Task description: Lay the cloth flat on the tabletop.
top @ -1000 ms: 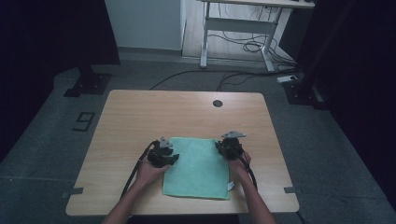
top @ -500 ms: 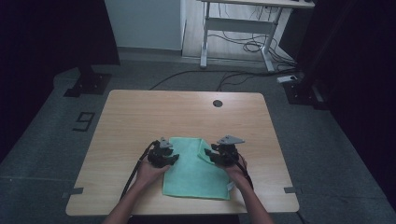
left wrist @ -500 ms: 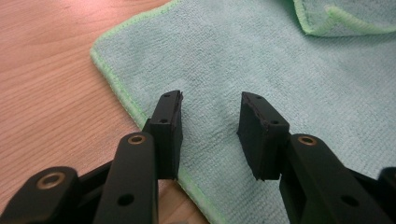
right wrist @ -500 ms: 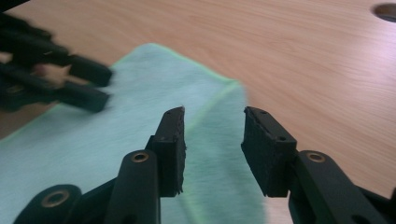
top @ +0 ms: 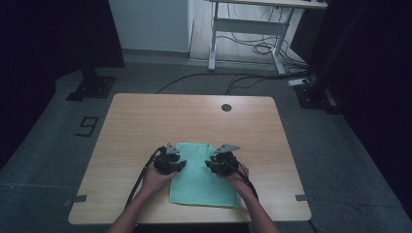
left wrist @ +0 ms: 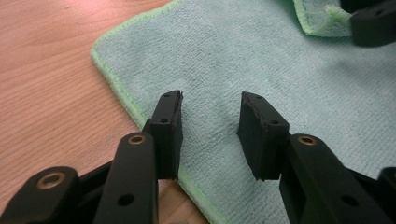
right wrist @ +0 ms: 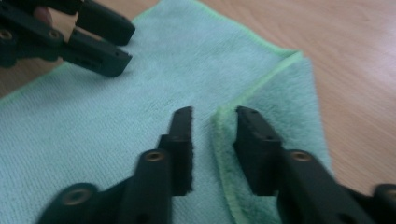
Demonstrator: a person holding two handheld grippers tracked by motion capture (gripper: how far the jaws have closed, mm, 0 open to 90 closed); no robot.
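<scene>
1. Now my right gripper [right wrist: 215, 114] has slid in toward the middle of the green cloth [top: 199, 179]. A second ago it was out at the cloth's right edge.
2. Its jaws stand a little apart. The folded edge of the cloth lies between them and touches the right-hand jaw. I see a thin gap at the other jaw, so I cannot tell if it is really pinching.
3. It pulled the far right corner along with it. That corner is now a folded flap [right wrist: 289, 102] lying on top of the rest of the cloth. Before, the cloth was flat all over.
4. My left gripper [left wrist: 210, 100] has not moved. Its jaws are wide open and hold nothing. They point down at the left side of the cloth, with one jaw right over the bright green hem.
5. The cloth lies on the near part of the wooden table [top: 194, 116], between my two hands. The near half is flat and the fold is only at the far right.
6. I think this means the folding has started, but only just. The flap is small and a bit crooked. I think my right gripper needs to carry the edge farther across, and my left one can hold the cloth down so it does not slide.
</scene>
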